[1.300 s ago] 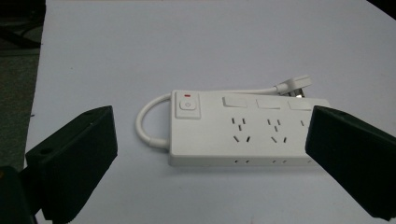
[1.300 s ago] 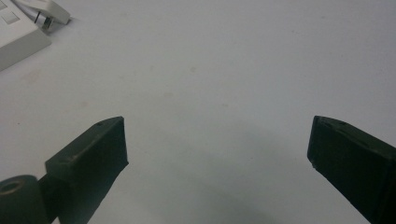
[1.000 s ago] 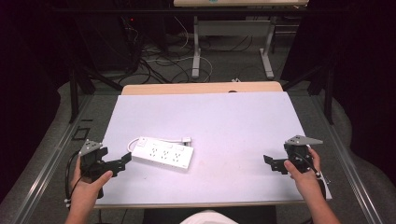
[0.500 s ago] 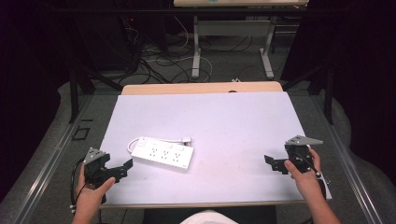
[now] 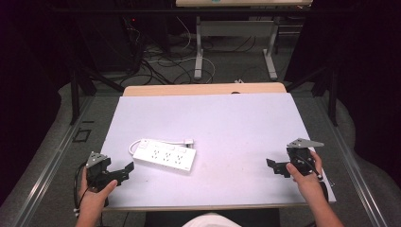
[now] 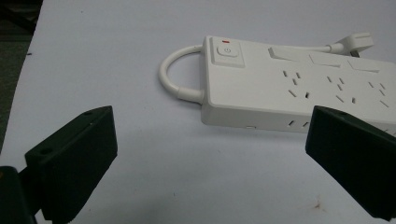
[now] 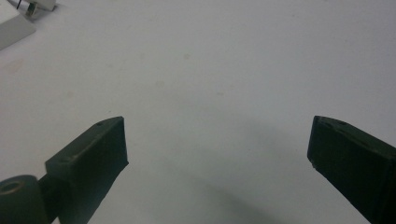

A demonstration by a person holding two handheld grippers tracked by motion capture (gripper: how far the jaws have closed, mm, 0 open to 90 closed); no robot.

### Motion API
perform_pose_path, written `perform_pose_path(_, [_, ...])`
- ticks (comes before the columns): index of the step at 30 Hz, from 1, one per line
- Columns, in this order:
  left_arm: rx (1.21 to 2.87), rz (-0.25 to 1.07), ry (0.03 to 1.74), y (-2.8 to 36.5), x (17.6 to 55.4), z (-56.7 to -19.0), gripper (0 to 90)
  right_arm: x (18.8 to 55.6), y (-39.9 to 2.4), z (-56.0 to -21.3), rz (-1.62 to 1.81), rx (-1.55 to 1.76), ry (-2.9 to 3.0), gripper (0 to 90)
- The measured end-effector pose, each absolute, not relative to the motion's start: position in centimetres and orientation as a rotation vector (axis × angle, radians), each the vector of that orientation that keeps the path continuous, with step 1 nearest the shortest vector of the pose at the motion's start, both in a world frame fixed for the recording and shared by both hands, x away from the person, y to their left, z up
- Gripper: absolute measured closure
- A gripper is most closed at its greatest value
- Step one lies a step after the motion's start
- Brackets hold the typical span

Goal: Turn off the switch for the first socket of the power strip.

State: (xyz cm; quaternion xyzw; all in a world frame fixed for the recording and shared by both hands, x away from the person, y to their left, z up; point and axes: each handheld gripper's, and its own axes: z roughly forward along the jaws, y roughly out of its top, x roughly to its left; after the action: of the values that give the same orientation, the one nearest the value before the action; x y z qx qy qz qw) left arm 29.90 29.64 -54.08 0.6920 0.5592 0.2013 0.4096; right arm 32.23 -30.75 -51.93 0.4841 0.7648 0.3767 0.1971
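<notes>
Left gripper (image 5: 124, 171) drawn back, power strip (image 5: 164, 155) unmoved

High view: fixed above the person's side, facing forward and down, far enough to take in the whole bench (image 5: 227, 118) and the floor beyond. Left gripper view: rides on the left claw (image 5: 124, 170), low and close to the surface, facing the power strip (image 6: 299, 88), which the high view also shows (image 5: 164, 155). Right gripper view: rides on the right claw (image 5: 274, 166), close above bare bench (image 7: 210, 84), with a corner of the strip at top left.
</notes>
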Motion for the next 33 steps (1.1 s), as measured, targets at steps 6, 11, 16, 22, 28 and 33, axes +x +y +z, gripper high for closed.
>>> perform_pose_path(6, [1.753,0.496,1.406,29.58,30.01,-54.32,1.4,32.31,-30.62,-52.19,1.051,1.349,2.148,4.4])
perform_pose_path(11, [1.767,0.491,1.403,29.37,30.02,-54.36,1.3,32.33,-30.50,-52.33,1.050,1.353,2.156,4.4])
perform_pose_path(16, [1.775,0.490,1.401,29.15,30.06,-54.46,1.3,32.34,-30.40,-52.40,1.050,1.354,2.160,4.4])
perform_pose_path(22, [1.788,0.491,1.394,28.90,30.07,-54.51,1.3,32.43,-30.30,-52.53,1.053,1.356,2.161,4.4])
perform_pose_path(28, [1.797,0.490,1.388,28.74,30.13,-54.53,1.3,32.43,-30.26,-52.59,1.051,1.363,2.167,4.4])
perform_pose_path(33, [1.797,0.495,1.389,28.78,30.11,-54.51,1.3,32.39,-30.30,-52.53,1.055,1.363,2.161,4.4])
